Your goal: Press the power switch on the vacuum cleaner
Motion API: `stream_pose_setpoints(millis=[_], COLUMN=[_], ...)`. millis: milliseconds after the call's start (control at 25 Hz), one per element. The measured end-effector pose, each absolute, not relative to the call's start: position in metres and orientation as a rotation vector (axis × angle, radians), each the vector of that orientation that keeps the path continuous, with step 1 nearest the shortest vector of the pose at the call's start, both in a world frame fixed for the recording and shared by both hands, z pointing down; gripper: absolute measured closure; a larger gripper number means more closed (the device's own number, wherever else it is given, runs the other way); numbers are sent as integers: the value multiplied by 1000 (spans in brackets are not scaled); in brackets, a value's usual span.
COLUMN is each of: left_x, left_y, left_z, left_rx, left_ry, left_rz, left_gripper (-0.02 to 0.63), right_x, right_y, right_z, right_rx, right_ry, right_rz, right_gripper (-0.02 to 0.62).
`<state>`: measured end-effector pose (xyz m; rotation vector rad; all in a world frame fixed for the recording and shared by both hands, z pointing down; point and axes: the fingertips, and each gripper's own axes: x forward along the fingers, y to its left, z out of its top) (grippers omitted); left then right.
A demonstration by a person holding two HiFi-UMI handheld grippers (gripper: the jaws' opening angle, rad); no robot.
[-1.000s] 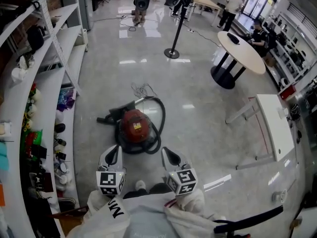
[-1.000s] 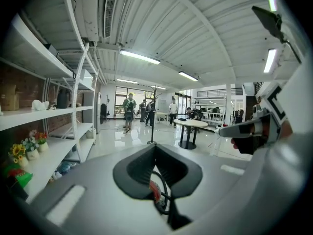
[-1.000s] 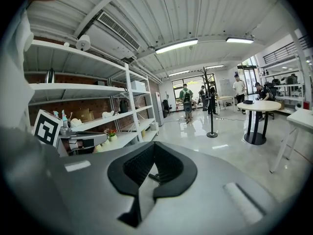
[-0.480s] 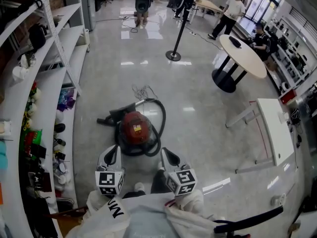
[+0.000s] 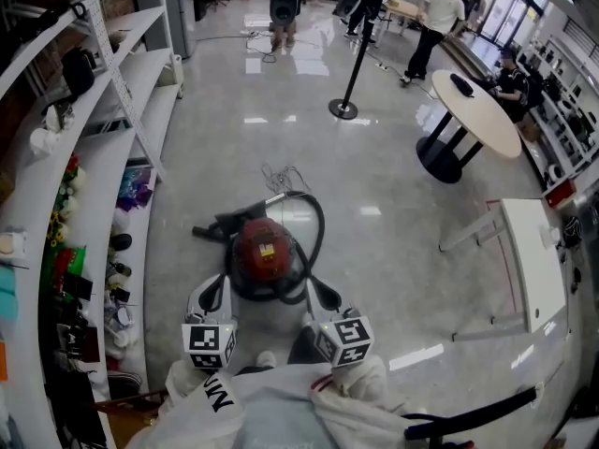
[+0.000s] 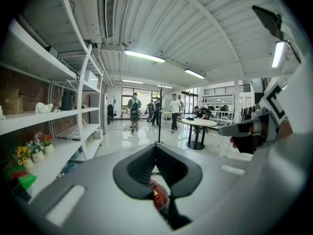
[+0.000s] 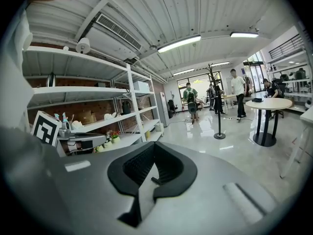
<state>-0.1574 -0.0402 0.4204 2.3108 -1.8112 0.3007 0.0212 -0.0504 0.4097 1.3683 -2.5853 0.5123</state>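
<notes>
Closer now to the round red canister vacuum cleaner (image 5: 263, 250), just ahead between the left hand-held gripper (image 5: 213, 296) and right hand-held gripper (image 5: 324, 296), both closed on nothing.

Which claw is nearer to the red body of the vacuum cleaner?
Left, narrowly. The left claw sits just below-left of the vacuum cleaner and points at it; the right claw sits below-right, pointing past it at the floor.

no print is legible, even on the vacuum cleaner (image 5: 261, 252).

Open lab hall, white shelving (image 5: 112, 92), polished floor (image 5: 393, 213), round table (image 5: 482, 110), people standing
</notes>
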Motion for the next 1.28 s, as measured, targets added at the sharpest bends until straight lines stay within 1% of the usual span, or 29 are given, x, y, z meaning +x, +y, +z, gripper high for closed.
stream_pose_setpoints(millis=[680,1280], left_x=[-125,-92], left_y=[-105,-133], left_z=[424,427], left_rx=[2247,2116], left_ry=[-1856,-1956], left_rz=[362,426], left_gripper=[606,606], right_x=[50,78], right_y=[-124,-174], right_z=[421,430], right_rx=[1270,1109], right_ry=[-2604,-2658], right_rz=[572,623], right_gripper=[595,595])
